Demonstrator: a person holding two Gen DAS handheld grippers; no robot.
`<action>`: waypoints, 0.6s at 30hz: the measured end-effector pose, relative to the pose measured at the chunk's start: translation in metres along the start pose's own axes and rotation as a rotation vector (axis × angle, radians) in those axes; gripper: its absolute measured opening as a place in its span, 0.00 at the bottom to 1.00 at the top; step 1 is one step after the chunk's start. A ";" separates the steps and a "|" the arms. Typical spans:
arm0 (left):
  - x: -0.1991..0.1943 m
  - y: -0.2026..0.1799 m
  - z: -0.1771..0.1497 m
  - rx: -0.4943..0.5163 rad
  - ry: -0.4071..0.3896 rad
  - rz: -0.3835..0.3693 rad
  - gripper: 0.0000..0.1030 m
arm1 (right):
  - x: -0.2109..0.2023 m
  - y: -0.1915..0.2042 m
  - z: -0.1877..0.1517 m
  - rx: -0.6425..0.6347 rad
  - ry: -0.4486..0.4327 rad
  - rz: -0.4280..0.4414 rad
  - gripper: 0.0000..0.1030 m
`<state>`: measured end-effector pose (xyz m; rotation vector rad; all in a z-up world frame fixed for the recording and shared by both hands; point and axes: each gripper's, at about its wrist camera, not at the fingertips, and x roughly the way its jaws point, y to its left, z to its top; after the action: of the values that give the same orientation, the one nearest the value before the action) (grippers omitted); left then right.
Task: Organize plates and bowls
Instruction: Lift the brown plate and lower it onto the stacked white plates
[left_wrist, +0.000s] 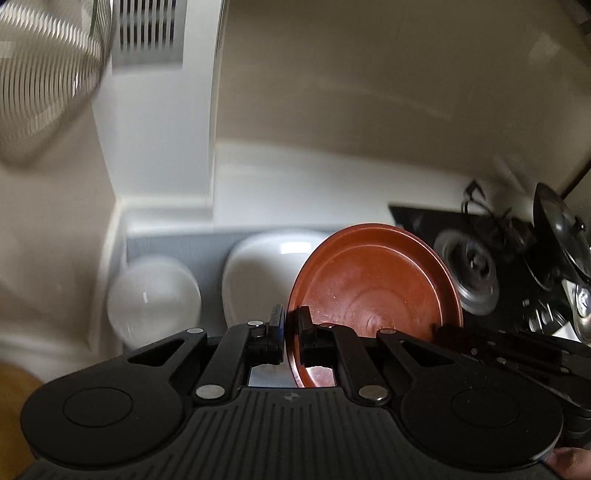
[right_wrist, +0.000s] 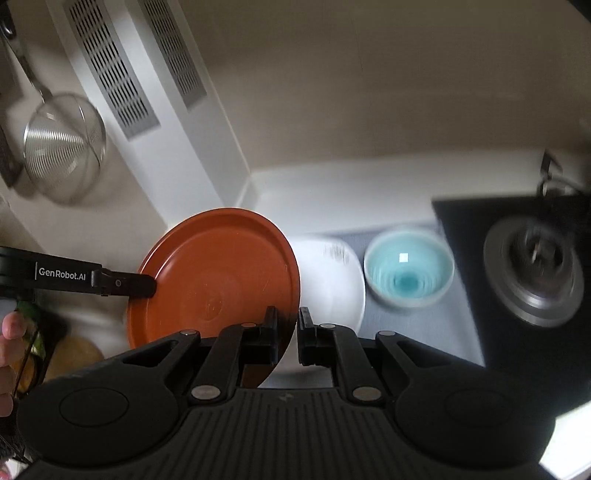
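A brown plate is held up in the air, tilted on edge. My left gripper is shut on its rim; the plate also shows in the right wrist view, with the left gripper's fingers clamped on its left edge. My right gripper is shut on the plate's right rim. Below on a grey mat lie a white plate, also in the left wrist view, a pale blue bowl and a white bowl.
A black gas stove with a burner is at the right of the mat, with a pot lid near it. A metal strainer hangs on the white wall at the left. A vent grille is above.
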<state>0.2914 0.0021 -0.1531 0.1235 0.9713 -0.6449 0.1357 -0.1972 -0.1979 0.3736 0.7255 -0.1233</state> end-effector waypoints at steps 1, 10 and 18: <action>-0.002 0.001 0.005 -0.004 -0.013 -0.001 0.07 | 0.002 0.001 0.005 -0.010 -0.005 -0.005 0.11; 0.050 0.016 0.034 -0.168 0.023 0.016 0.07 | 0.049 -0.014 0.030 0.021 0.001 0.003 0.11; 0.155 0.044 0.018 -0.294 0.171 0.046 0.08 | 0.137 -0.032 0.038 -0.040 0.096 -0.027 0.10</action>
<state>0.3905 -0.0391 -0.2745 -0.0608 1.2141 -0.4480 0.2538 -0.2389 -0.2723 0.3339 0.8265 -0.1166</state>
